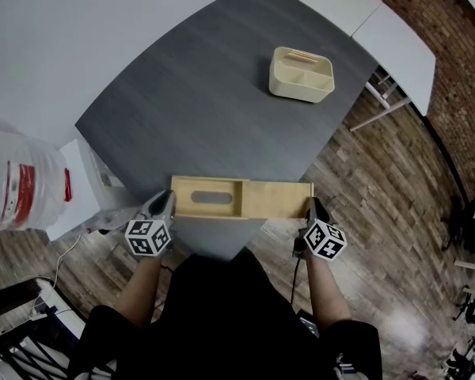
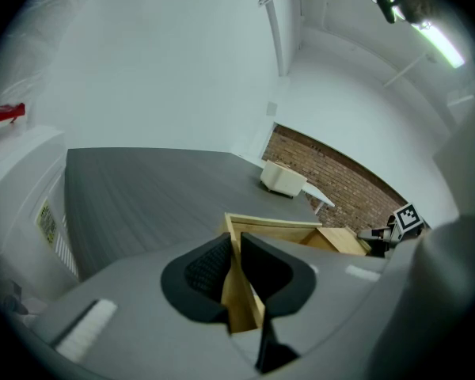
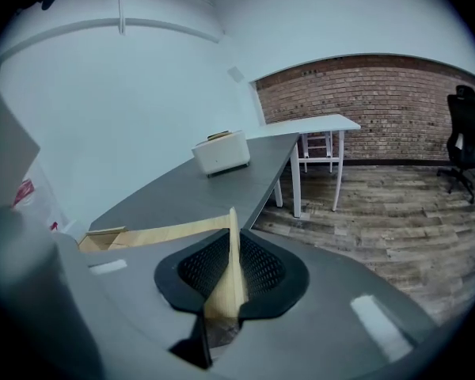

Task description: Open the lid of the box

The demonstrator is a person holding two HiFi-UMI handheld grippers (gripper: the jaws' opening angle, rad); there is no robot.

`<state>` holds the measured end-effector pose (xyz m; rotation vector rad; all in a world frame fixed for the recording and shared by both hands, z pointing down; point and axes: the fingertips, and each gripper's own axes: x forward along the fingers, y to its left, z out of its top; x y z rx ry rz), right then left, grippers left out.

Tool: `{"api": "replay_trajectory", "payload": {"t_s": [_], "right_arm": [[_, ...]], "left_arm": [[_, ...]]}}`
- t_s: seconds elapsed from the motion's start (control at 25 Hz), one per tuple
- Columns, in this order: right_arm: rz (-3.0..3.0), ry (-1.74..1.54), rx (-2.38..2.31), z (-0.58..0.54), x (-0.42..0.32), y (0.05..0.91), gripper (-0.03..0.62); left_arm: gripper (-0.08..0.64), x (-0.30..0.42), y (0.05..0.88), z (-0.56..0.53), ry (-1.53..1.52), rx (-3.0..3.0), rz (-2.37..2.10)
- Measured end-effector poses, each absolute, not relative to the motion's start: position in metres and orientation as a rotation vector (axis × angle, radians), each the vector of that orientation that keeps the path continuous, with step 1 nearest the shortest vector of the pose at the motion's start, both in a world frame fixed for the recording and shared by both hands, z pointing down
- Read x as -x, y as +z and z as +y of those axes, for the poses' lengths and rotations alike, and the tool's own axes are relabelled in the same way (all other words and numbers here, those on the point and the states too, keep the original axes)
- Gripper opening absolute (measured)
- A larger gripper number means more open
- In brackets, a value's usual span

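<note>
Head view has the box (image 1: pixel 210 199) lying lengthwise along the near edge of the table (image 1: pixel 206 109), right in front of the person. Its lid (image 1: pixel 279 200) is a thin sliding panel, drawn out to the right by about half, so the left half stands open with an oval slot showing in its floor.

The left tongs (image 1: pixel 165 206) are clamped on the box's left end wall, which I take to be an anchor so the body doesn't follow the lid. The right tongs (image 1: pixel 313 208) are nearly closed, pinching the lid's far right edge end-on, which suits a straight pull along its groove.

To my eye the job is half done, with more sliding needed to free the lid.

Farther back sits a cream caddy (image 1: pixel 301 74), well apart, and a water bottle (image 1: pixel 20 182) stands off to the left beside the table.
</note>
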<state>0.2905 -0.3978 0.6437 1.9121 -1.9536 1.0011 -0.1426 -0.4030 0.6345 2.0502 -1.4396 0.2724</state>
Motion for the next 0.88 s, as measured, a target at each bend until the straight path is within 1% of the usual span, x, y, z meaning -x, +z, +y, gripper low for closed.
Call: {"api": "replay_trajectory", "payload": {"t_s": [0.08,0.16,0.28,0.6,0.88], "right_arm": [[-1.962,0.966,-1.909,-0.4,-0.289,0.642,0.066],[-1.966,0.926,-1.916,-0.402,-0.289,0.638,0.135],[-1.953,0.853,-1.951,-0.403,-0.288,0.63,0.172],[-2.008,0.611,-1.97,-0.381,-0.255,0.59,0.166],[-2.163,0.431,-1.945,-0.349,-0.213,0.55,0.135]], "left_arm": [[0.04,0.142,0.635,-0.403,0.272,-2.051,-1.438],[0.04,0.142,0.635,-0.404,0.271,-2.054,-1.435],[0.04,0.14,0.636,-0.406,0.258,-2.068,-1.421],[0.044,0.135,0.635,-0.409,0.202,-2.144,-1.341],[0.044,0.148,0.591,-0.415,-0.006,-2.267,-1.345]]}}
